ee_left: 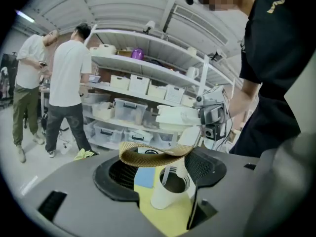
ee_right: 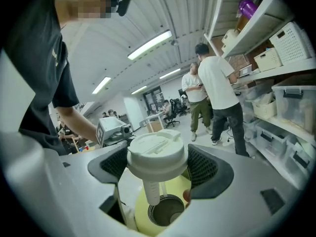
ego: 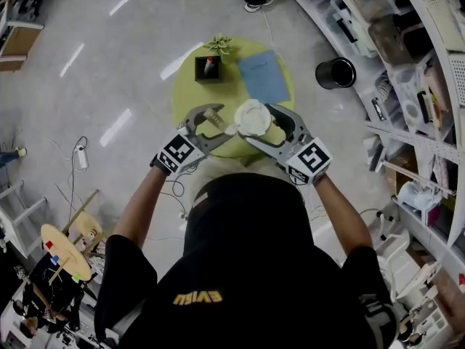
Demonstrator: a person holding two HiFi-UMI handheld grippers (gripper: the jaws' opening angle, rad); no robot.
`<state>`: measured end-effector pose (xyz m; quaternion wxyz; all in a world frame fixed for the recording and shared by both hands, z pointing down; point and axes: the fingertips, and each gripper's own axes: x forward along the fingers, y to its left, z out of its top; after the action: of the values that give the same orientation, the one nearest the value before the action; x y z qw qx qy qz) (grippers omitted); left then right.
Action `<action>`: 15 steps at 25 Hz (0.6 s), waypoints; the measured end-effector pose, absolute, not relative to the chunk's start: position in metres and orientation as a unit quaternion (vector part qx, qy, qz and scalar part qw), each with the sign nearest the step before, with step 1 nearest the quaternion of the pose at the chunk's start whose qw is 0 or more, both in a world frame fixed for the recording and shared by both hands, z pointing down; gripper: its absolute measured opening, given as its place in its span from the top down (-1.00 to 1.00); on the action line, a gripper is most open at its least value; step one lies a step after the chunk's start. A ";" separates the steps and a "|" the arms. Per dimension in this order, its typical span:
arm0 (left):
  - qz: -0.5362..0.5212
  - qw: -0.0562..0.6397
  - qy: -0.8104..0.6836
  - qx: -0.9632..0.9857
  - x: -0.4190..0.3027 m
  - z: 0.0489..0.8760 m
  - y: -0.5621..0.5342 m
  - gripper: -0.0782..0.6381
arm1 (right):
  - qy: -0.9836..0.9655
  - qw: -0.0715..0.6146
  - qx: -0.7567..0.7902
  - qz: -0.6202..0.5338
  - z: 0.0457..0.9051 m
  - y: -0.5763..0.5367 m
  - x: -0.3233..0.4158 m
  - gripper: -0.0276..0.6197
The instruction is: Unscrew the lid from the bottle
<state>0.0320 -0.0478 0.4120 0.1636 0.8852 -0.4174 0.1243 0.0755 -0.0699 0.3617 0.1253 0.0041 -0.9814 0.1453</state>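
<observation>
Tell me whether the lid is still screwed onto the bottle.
No, the right claw holds the lid lifted clear above the open bottle.

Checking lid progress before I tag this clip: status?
Left gripper shut on tan strap. Right gripper shut on white lid, lid off, its tube over open bottle mouth. Nothing in the way.
</observation>
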 end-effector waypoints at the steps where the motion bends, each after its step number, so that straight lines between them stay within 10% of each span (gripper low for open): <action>1: 0.117 0.163 -0.419 0.886 0.033 0.407 -0.047 -0.07 | -0.981 0.117 0.015 0.156 0.357 -0.072 0.078 -0.27; 15: 0.066 0.161 -0.408 0.896 0.077 0.366 -0.035 -0.05 | -0.921 -0.040 0.166 0.349 0.330 -0.097 0.149 -0.27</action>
<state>0.0768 -0.0353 0.3663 0.1609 0.8964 -0.4076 0.0663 0.1486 -0.0974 0.3300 -0.0398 0.1663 -0.9212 0.3495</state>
